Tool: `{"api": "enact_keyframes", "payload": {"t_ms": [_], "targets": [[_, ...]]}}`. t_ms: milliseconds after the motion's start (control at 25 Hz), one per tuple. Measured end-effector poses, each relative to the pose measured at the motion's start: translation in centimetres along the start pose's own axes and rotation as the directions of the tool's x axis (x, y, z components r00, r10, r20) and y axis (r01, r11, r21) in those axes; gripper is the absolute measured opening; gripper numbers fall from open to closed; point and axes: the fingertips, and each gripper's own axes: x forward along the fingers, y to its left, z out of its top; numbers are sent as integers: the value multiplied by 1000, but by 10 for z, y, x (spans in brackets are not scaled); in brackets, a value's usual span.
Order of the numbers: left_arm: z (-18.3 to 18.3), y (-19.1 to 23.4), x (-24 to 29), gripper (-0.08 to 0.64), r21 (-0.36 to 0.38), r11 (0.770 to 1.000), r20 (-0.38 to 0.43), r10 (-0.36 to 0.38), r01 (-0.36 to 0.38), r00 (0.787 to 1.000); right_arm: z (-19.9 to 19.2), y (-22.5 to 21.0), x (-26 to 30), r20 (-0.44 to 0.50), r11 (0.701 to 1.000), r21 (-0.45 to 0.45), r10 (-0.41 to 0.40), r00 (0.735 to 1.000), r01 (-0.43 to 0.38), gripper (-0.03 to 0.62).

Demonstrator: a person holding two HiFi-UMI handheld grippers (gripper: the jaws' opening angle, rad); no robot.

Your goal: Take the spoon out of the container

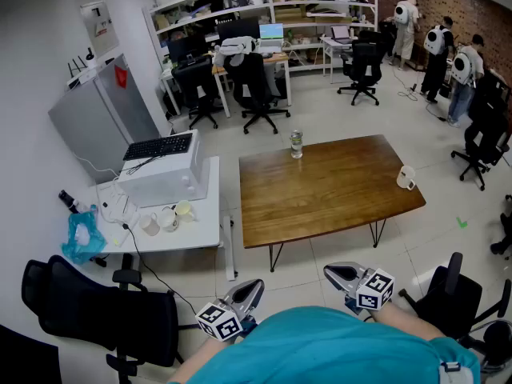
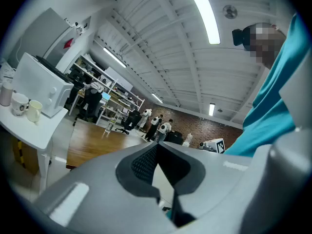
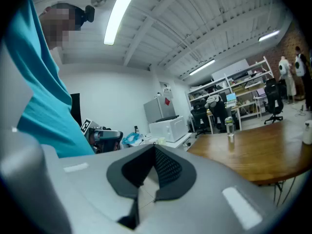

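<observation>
Standing back from a brown wooden table (image 1: 336, 190), a person holds two clenched, empty grippers.
Head view: the left gripper (image 1: 252, 288) and right gripper (image 1: 336, 274) sit near the body, and a small clear glass container (image 1: 296, 144) stands at the table's far edge, any spoon too small to see. Left gripper view: jaws pressed together on nothing. Right gripper view: likewise. The spoon is probably light, stiff and slippery, so grip its handle above the fragile rim.

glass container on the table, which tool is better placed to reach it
Right, narrowly. The left tool and right tool are shut, empty, short of the table; the glass container stands midway between them, but the right sits slightly further forward.
</observation>
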Motion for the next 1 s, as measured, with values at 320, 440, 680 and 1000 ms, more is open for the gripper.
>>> {"api": "enact_keyframes", "payload": {"t_ms": [320, 440, 680, 1000], "targets": [[-28, -58, 109, 0, 4, 997, -8, -78, 78, 997, 18, -65, -105, -12, 996, -52, -76, 997, 76, 2], [-37, -75, 153, 0, 14, 990, -25, -140, 141, 990, 24, -89, -142, -1, 989, -68, -132, 991, 132, 2], [-44, -77, 226, 0, -34, 965, -57, -263, 261, 963, 23, -139, -183, 32, 961, -55, -270, 962, 272, 2], [-68, -16, 325, 0, -26, 901, -67, -434, 434, 898, -9, -232, -178, 30, 905, -59, -421, 907, 422, 2]]}}
